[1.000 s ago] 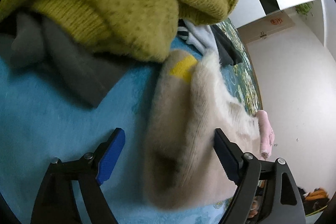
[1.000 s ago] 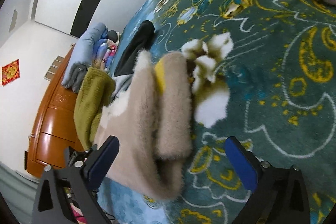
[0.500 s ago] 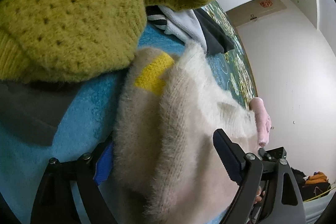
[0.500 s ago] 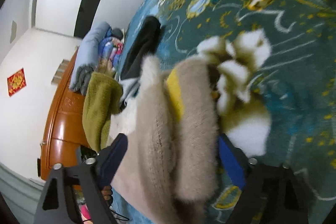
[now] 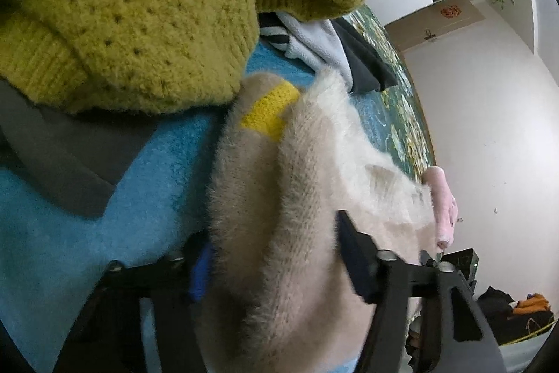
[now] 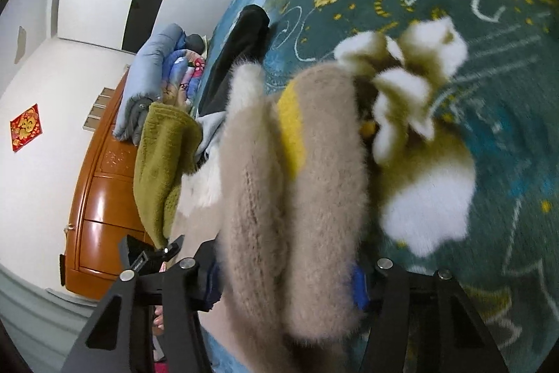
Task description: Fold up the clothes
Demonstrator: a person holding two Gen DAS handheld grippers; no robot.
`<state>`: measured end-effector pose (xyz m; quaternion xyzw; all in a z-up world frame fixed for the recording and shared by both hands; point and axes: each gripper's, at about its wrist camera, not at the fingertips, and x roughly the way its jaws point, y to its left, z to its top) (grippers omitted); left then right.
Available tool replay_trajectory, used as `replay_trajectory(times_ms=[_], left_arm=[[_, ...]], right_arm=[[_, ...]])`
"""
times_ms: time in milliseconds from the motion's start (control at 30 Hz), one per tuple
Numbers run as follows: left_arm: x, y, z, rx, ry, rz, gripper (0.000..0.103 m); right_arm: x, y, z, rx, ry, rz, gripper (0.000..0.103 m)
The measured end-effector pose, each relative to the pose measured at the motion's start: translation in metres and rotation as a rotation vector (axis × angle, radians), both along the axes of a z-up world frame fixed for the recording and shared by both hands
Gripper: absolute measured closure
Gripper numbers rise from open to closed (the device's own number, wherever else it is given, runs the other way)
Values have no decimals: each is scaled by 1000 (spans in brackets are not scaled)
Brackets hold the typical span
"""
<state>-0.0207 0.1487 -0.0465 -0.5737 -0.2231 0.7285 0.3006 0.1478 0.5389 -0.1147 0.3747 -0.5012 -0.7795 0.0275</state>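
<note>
The room is evenly and softly lit, bright on the white walls, with only faint shadow under the green knit. A glossy sheen sits on the wooden cabinet. Both fisheye views bend hard toward black corners. The fuzzy sweater up close is soft and smeared, and the white tufts blur with motion.
</note>
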Motion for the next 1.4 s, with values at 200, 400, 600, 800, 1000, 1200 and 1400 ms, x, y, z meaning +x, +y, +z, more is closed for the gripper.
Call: replay_trajectory(times_ms=[200,400,600,800,1000,1200,1400], left_arm=[[6,15,31,-59,73,-1,68],[26,40,89,-29,200,-78,69],[30,126,133,36,274,-201,70],[28,256,168,128,313,-342,70],[37,408,189,221,318,-462,70],[55,513,172,314,299,-455,70],[73,542,93,264,185,-401,69]], right_arm=[[10,0,21,24,54,0,61],[31,19,62,58,141,11,62],[66,81,107,111,193,-22,62],[111,188,171,235,226,-123,62],[147,302,214,325,157,-203,63],[157,397,231,452,59,-241,63],[159,455,184,456,22,-282,63]])
